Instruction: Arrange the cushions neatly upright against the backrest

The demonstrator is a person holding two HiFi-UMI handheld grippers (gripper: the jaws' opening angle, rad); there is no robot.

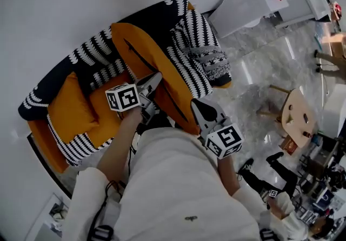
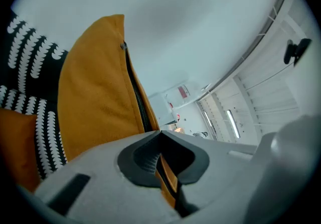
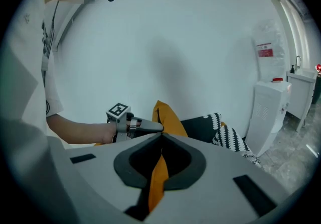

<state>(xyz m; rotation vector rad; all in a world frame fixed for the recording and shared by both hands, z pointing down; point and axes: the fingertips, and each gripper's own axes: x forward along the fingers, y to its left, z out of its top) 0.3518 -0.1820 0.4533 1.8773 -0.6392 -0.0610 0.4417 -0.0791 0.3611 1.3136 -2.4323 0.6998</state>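
hanging in front of the sofa point(image 1: 89, 53), the big orange cushion point(image 1: 143, 51) is carried by two thin pinches only, so the main risk seems to be a slip. each pair of jaws is closed tight on a fold of orange cloth at the cushion's edge, and most of the cushion's weight lies beyond the jaws. if the cloth slides out of the left gripper point(image 1: 155, 79) or the right gripper point(image 1: 198, 108), the cushion would probably fall flat on the seat, not upright at the backrest. it may also push over the patterned cushion point(image 1: 197, 45) that leans beyond the right jaws, or land on the small orange cushion point(image 1: 69, 106) lying to the outer side of the left jaws.

only the head view shows the whole sofa and both neighbour cushions. only the left gripper view shows the dark zipper point(image 2: 134, 95) running along the cushion's edge just beyond its jaws. only the right gripper view shows the left gripper from the side, meeting the cushion's edge.
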